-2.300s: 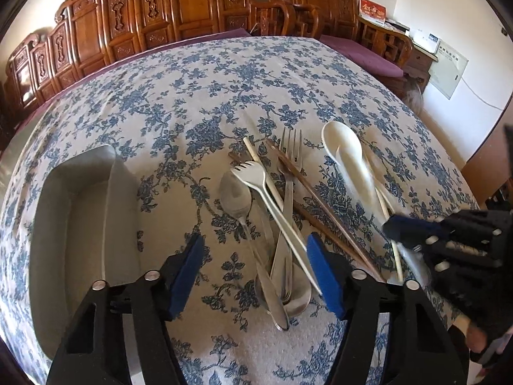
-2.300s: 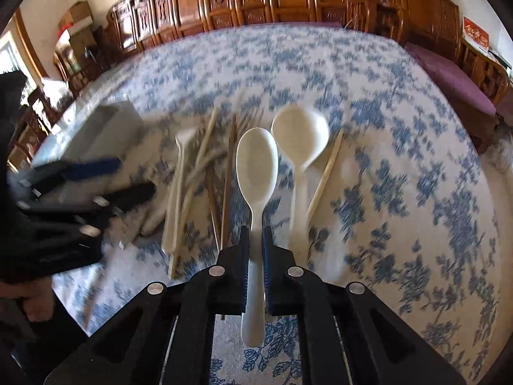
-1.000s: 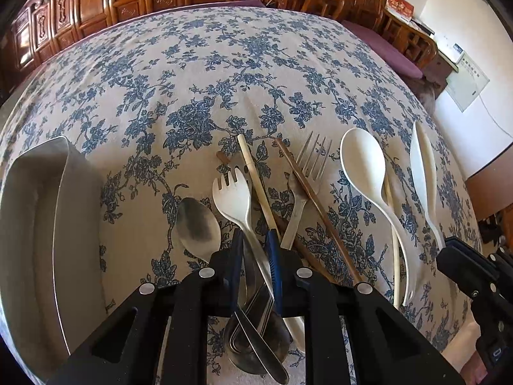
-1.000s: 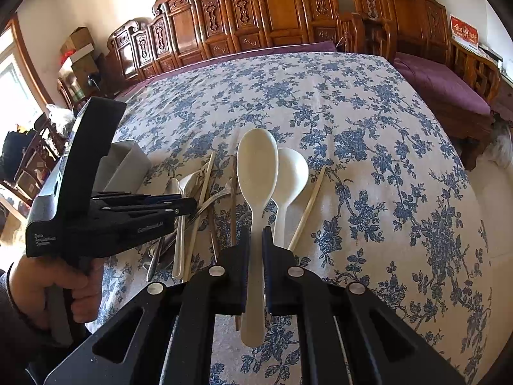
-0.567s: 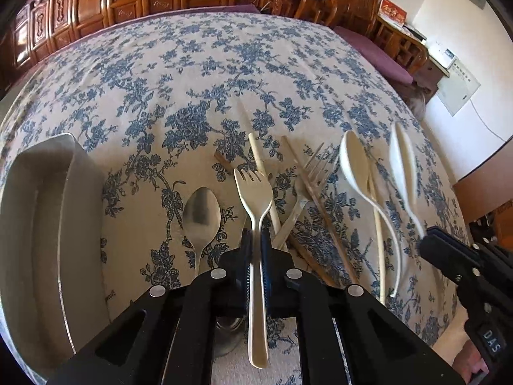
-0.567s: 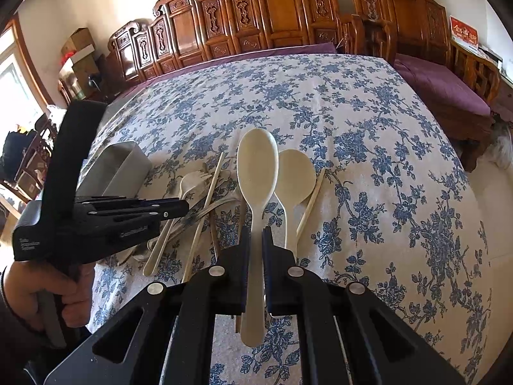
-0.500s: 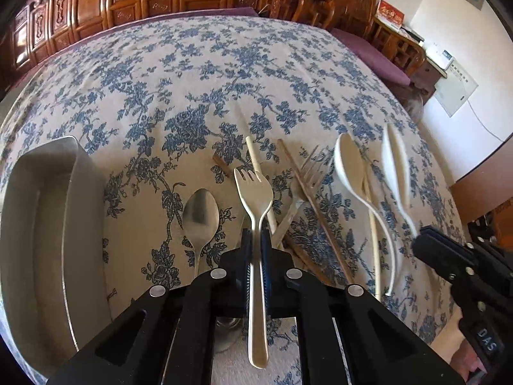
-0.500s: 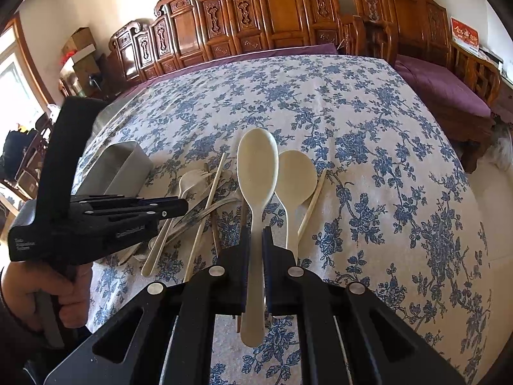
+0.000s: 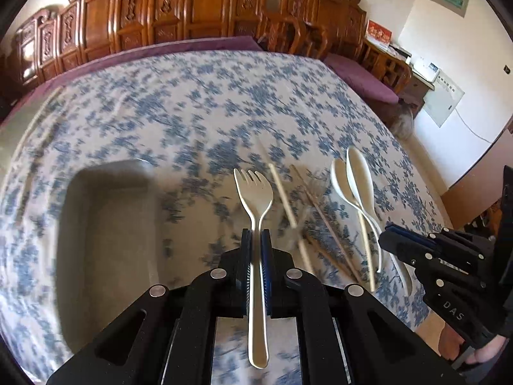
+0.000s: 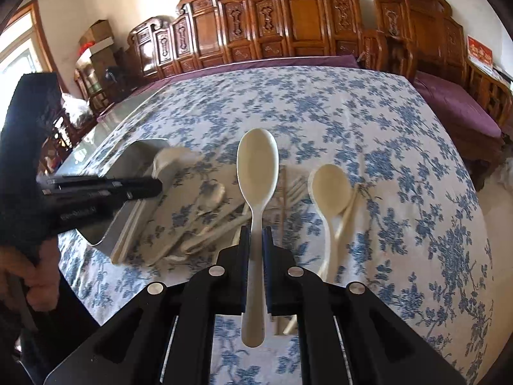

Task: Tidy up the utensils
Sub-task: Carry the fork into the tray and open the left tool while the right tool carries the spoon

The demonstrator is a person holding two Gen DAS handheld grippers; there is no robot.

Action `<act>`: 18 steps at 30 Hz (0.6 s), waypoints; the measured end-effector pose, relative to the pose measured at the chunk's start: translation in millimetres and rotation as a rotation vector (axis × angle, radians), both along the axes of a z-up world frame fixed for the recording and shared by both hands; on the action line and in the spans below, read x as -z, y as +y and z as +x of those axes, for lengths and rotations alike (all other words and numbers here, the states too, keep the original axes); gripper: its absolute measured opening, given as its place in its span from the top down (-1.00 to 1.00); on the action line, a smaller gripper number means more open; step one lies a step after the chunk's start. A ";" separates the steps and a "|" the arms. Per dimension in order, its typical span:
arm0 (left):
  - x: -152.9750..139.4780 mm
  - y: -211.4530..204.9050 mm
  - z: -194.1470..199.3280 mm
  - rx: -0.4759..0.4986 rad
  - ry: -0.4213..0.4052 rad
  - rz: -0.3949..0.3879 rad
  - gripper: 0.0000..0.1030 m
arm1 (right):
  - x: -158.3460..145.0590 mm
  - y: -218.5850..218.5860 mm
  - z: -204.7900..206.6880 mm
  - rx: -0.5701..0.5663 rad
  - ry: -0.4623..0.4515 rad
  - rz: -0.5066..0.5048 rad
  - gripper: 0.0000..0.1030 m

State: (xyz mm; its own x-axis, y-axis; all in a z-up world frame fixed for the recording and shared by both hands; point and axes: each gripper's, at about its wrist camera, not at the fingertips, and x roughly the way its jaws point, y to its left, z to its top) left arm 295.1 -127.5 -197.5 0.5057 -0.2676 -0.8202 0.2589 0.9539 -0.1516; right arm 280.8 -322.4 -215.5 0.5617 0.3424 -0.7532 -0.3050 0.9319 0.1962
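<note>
The left tool (image 9: 255,240) had lifted the pale spork (image 9: 254,199) out of the pile and swung it leftward: half a second before, it hung over the heaped cutlery, and now it stood clear of the counter (image 9: 205,102), close beside the grey tray (image 9: 105,224). Its pads were clamped on the spork's neck, prongs pointing forward, handle trailing back between the arms. The blur across the cloth suggested the tool was moving fast.

The right tool (image 10: 255,240) gripped the white spoon (image 10: 256,173) by its stem, held above the counter as it had been throughout. A second white spoon (image 10: 330,189), chopsticks (image 9: 285,205) and metal pieces lay unsorted on the cloth.

The spork looked likely to go into the tray next, with the spoon waiting its turn.
</note>
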 end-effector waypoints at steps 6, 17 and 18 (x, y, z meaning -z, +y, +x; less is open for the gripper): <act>-14.1 48.1 -2.9 -0.036 -0.042 0.034 0.90 | -8.6 36.4 -1.8 -0.043 -0.013 0.017 0.81; 14.8 114.8 13.9 -0.104 -0.013 0.064 0.89 | -21.1 101.9 11.2 -0.096 -0.018 0.052 0.81; 17.7 116.8 15.2 -0.105 -0.011 0.063 0.89 | -21.1 107.0 12.7 -0.100 -0.016 0.051 0.81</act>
